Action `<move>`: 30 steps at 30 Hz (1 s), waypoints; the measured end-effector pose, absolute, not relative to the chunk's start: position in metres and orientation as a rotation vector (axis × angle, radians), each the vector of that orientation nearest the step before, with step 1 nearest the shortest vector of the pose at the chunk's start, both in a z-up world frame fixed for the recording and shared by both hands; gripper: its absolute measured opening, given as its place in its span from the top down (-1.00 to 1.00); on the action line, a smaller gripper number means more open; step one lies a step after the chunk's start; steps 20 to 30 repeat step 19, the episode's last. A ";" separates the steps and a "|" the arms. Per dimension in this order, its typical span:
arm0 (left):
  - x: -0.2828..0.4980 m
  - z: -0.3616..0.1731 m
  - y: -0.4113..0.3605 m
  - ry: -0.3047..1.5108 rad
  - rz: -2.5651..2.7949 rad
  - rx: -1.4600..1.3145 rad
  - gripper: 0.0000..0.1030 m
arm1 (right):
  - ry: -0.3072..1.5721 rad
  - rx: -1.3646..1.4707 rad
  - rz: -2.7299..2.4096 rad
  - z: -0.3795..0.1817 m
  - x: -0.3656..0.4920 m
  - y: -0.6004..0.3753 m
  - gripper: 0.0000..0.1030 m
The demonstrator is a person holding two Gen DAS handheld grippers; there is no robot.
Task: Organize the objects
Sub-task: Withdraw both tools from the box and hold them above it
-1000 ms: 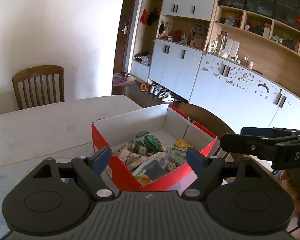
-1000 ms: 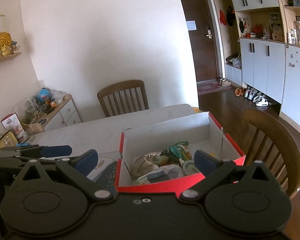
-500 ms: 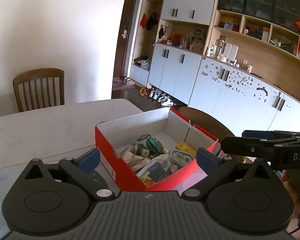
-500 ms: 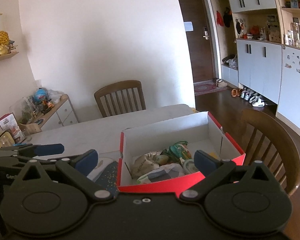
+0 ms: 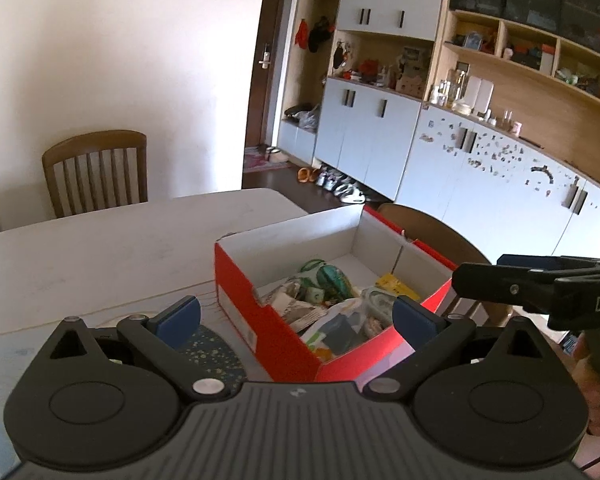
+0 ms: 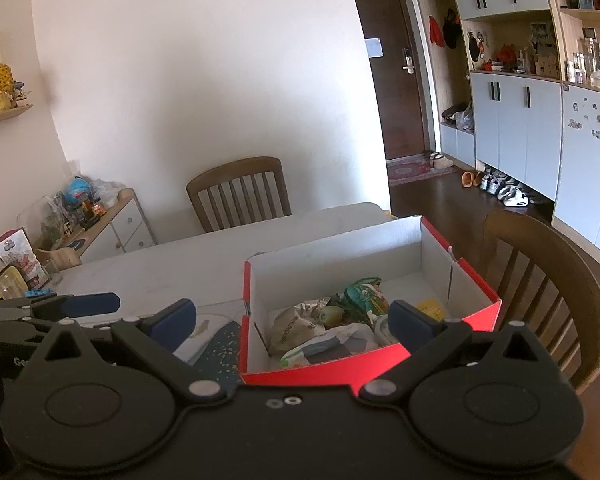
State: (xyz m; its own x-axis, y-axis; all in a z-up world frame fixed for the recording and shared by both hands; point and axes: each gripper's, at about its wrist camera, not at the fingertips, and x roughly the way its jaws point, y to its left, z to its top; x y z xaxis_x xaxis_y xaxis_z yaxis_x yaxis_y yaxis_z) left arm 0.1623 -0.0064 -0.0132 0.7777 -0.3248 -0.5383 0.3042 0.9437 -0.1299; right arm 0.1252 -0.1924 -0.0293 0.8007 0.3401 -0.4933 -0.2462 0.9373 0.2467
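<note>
A red cardboard box with white inner walls (image 5: 236, 280) (image 6: 332, 252) stands on the white table (image 5: 100, 248) (image 6: 172, 256). It holds several small packets, a green pouch (image 5: 332, 276) (image 6: 364, 294) and a yellow item (image 5: 392, 282). My left gripper (image 5: 296, 316) is open and empty, held above the box's near corner. My right gripper (image 6: 292, 314) is open and empty, above the box's near wall. The right gripper shows at the right of the left wrist view (image 5: 540, 284); the left gripper shows at the left of the right wrist view (image 6: 60, 308).
A dark speckled mat (image 5: 212, 352) (image 6: 220, 348) lies beside the box on the left. Wooden chairs stand at the table's far side (image 5: 96, 172) (image 6: 240, 192) and right of the box (image 6: 548, 280). Cabinets and shoes (image 5: 340, 188) line the right wall. A low dresser (image 6: 112, 228) is at left.
Both grippers have drawn back and risen slightly from the box. The left gripper's fingers have spread wider apart. The box has not moved.
</note>
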 end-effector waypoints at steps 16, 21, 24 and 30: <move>0.170 -0.021 0.004 0.627 -0.336 -0.030 -0.99 | 0.581 0.185 0.278 -0.034 0.134 -0.188 -0.98; 0.171 -0.021 0.005 0.626 -0.336 -0.026 -1.00 | 0.582 0.185 0.275 -0.034 0.134 -0.187 -0.98; 0.171 -0.021 0.005 0.626 -0.336 -0.026 -1.00 | 0.582 0.185 0.275 -0.034 0.134 -0.187 -0.98; 0.171 -0.021 0.005 0.626 -0.336 -0.026 -1.00 | 0.582 0.185 0.275 -0.034 0.134 -0.187 -0.98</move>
